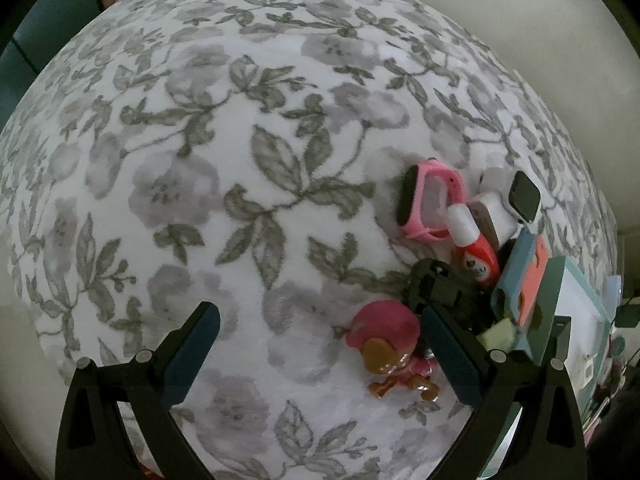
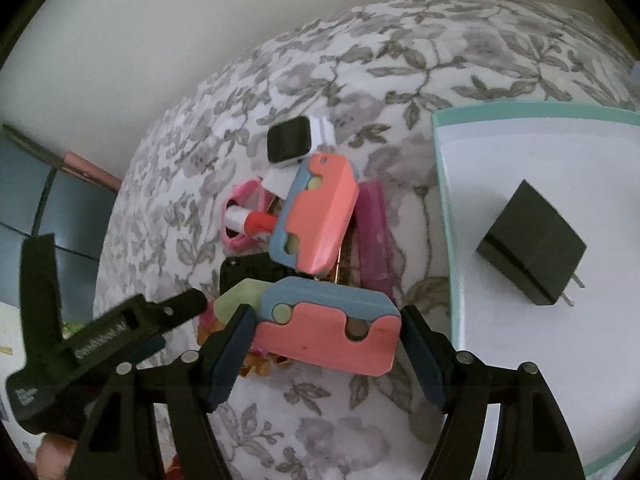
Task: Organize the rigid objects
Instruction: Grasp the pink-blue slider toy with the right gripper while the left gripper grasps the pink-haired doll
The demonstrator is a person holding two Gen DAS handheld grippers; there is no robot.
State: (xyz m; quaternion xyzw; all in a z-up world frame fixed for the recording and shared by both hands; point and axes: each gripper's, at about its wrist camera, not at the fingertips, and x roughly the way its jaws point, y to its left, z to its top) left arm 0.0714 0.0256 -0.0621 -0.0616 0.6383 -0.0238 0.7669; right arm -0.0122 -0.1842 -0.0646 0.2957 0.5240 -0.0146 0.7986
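We find the right gripper [image 2: 326, 344] pinching a pink-and-blue toy [image 2: 328, 330] above the floral cloth [image 2: 400, 60], just left of the tray [image 2: 448, 208] holding a black charger [image 2: 530, 242]. The left gripper [image 1: 320, 356] hangs spread over the cloth, empty, a pink figurine [image 1: 390, 350] at its right finger.

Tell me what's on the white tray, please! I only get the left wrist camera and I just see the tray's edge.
Observer: A black charger plug lies flat on the tray, prongs pointing toward its near side.
Operator: Is the other tool holding something?
Observer: Yes. The right tool is shut on a pink and blue toy, one finger at each end.
Operator: Is anything hiding behind the pile?
Observer: A purple bar lies on the bedspread, right beside a second pink and blue toy.
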